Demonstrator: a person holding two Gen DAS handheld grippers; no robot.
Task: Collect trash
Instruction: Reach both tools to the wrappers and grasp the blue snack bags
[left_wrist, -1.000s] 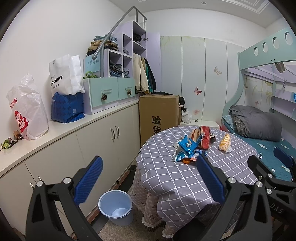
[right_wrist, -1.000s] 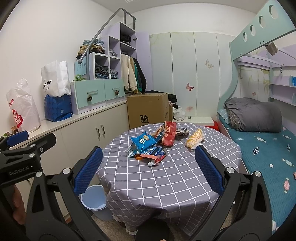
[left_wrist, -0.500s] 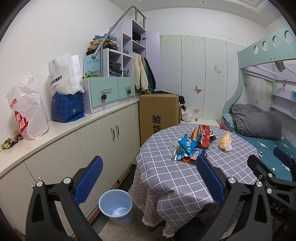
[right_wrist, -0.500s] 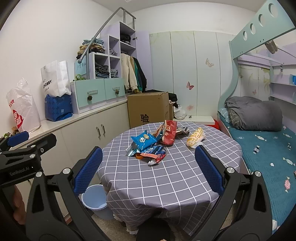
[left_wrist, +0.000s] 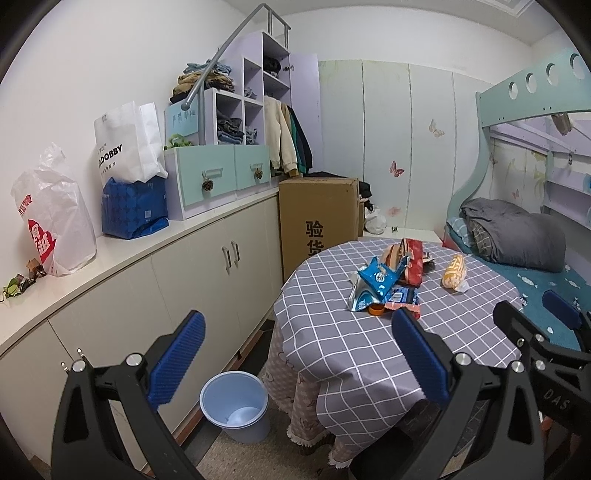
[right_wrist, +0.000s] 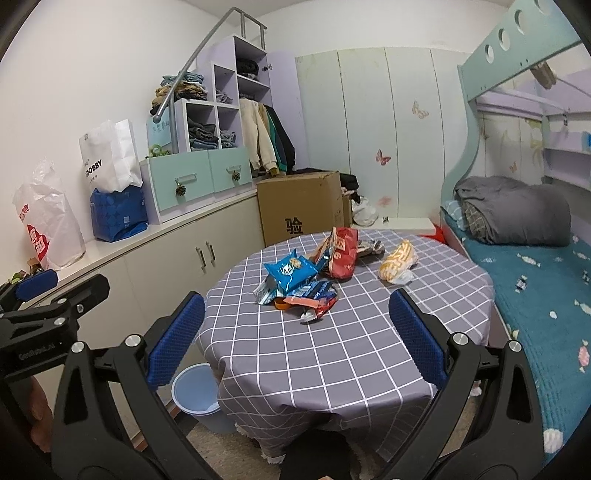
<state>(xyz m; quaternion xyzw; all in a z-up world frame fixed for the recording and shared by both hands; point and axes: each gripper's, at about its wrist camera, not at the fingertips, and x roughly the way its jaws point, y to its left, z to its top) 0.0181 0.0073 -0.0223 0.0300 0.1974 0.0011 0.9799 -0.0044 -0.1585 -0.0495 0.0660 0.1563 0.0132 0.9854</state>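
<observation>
With each hand-held gripper, left (left_wrist: 293, 363) and right (right_wrist: 295, 338), gaping wide and empty, reach first for the wrappers (right_wrist: 301, 277) heaped mid-counter (right_wrist: 332, 354), pinching one loose edge, bin (left_wrist: 235, 406) below.

From both wrist cameras I get an evenly bright room under soft, diffuse light from overhead, though I can't see the source. Shadows are faint; the darkest patch sits under the round counter (right_wrist: 332, 354). No glare on the white wall (left_wrist: 110, 55). Focus is sharp throughout, no motion blur. Fisheye bending is strong: the bed frame (right_wrist: 517, 48) curves, and black vignette fills all the corners.
</observation>
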